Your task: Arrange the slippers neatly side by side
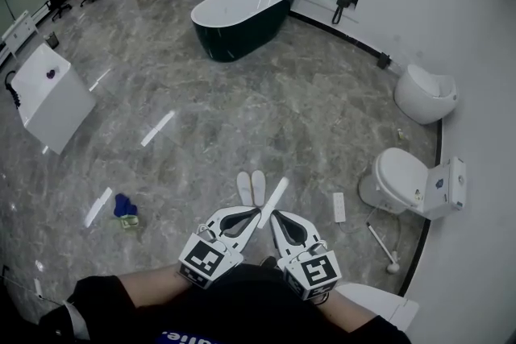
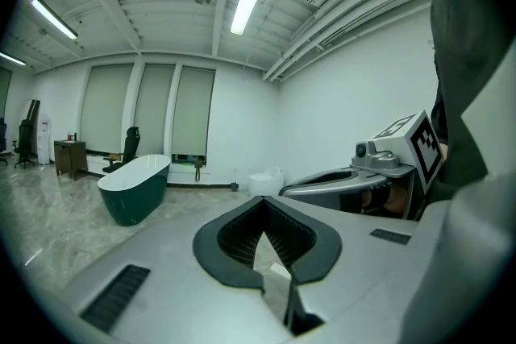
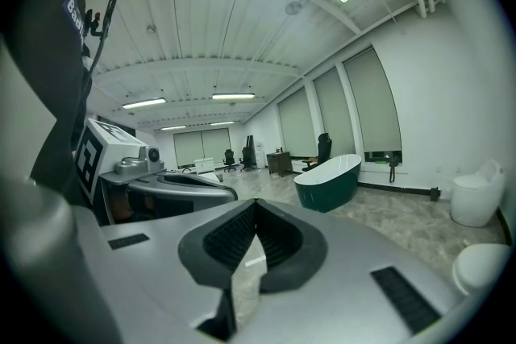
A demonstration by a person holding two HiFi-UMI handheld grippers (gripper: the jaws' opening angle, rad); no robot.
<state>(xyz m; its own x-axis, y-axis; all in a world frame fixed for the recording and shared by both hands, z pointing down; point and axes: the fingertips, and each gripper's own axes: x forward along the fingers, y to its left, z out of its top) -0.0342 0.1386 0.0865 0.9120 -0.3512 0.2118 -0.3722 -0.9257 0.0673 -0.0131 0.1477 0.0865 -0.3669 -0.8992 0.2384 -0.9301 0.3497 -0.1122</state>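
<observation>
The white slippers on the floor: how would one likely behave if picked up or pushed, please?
The slippers look thin and flat, so probably light and bendy if lifted by one end. On the glossy floor they would likely slide readily, and seem unlikely to roll or tip.

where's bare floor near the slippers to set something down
Bare floor lies between the slippers and the bathtub, and left of the slippers toward the blue cloth. Crowded on the right: toilet, white bar, brush.
</observation>
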